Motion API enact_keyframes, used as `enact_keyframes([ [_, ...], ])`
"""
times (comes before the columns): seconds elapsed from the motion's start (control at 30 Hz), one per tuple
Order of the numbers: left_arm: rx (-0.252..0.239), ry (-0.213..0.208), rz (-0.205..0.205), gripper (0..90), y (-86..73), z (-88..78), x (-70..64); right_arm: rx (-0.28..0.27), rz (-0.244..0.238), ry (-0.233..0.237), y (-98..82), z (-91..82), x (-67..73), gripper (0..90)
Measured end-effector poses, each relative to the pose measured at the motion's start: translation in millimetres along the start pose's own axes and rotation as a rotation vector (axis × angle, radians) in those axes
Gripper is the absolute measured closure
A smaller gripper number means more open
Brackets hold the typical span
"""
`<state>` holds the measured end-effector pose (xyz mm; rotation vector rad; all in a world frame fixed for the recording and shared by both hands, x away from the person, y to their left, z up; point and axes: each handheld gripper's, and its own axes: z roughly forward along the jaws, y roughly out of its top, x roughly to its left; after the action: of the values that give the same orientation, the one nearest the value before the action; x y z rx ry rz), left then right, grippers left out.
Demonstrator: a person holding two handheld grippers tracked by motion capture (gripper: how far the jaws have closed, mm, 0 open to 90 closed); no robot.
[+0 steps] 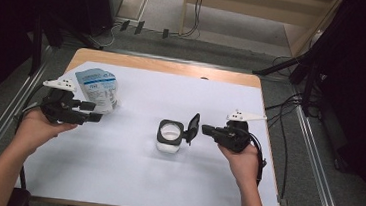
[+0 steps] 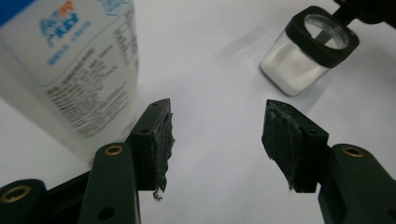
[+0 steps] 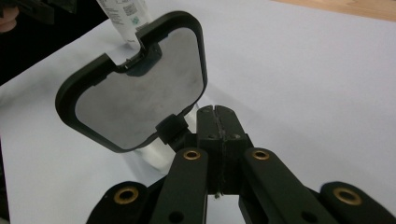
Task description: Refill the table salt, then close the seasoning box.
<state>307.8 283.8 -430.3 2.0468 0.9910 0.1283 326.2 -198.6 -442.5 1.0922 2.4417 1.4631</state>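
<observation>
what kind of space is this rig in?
Probably a lab or recording workspace: a white-covered table framed by metal rails, loose cables on grey carpet, black curtains at the sides.

Two black hand-held tools, left gripper (image 1: 95, 112) and right gripper (image 1: 203, 130), each topped by a pale three-cornered plate with small dark marks. Thin black cable trailing from each body, looped by the wrist on the right. Flat black linkage arms pinned with brass-coloured rivets. Jaw tips blocky, faced with dark, rough, frayed padding. Bare forearms, no sleeves in sight; perhaps a dark strap at the right wrist, too blurred to tell
</observation>
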Motion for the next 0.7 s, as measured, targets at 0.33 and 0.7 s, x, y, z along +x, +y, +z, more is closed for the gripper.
enact_keyframes([
  [0.33, 0.002, -0.020, 0.007, 43.0, -2.9, 13.9, -10.1, -0.008, -0.002, 0.018, 6.0, 1.8, -0.7, 90.0],
  [0.7, 0.004, -0.028, 0.024, 43.1, -8.7, 24.8, -15.0, -0.028, -0.023, 0.033, 15.3, 3.9, 10.1, 90.0],
])
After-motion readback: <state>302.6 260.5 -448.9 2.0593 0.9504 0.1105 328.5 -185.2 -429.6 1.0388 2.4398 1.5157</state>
